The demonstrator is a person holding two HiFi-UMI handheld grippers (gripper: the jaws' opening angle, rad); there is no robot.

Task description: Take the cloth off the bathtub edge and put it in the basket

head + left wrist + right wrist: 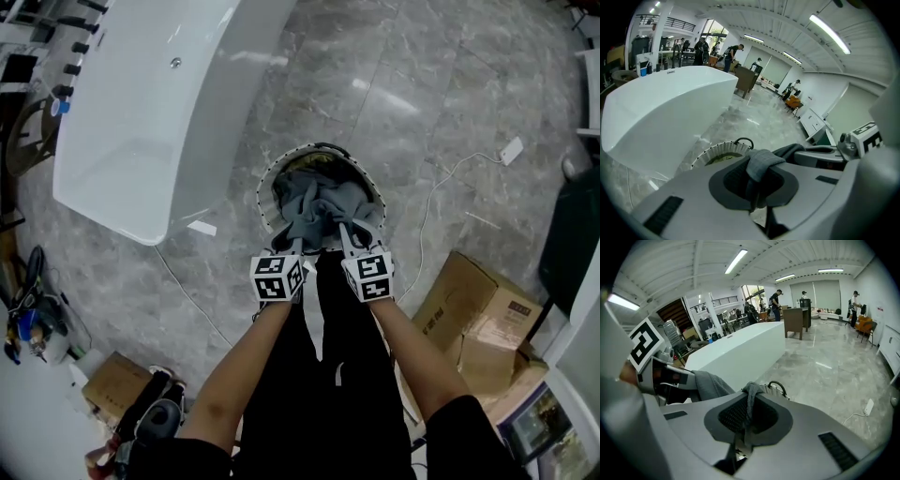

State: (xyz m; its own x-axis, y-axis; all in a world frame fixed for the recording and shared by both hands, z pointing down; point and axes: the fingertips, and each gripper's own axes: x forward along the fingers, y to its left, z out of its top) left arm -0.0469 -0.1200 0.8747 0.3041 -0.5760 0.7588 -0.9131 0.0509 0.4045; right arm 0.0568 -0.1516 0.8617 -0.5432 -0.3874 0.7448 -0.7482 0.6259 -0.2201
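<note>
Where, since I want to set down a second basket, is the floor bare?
Bare floor lies beyond the basket, between the bathtub and the white cable. It is crowded near the person: cardboard boxes at right, the cloth filling the basket.

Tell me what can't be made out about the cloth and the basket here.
Head view: inside of the basket, covered by the cloth.
Left gripper view: lower part of the basket, blocked by the left tool.
Right gripper view: hanging end of the cloth, hidden by the right tool.

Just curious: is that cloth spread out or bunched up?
Bunched up: the cloth lies in crumpled folds over the basket, left gripper and right gripper both pinching it.
</note>
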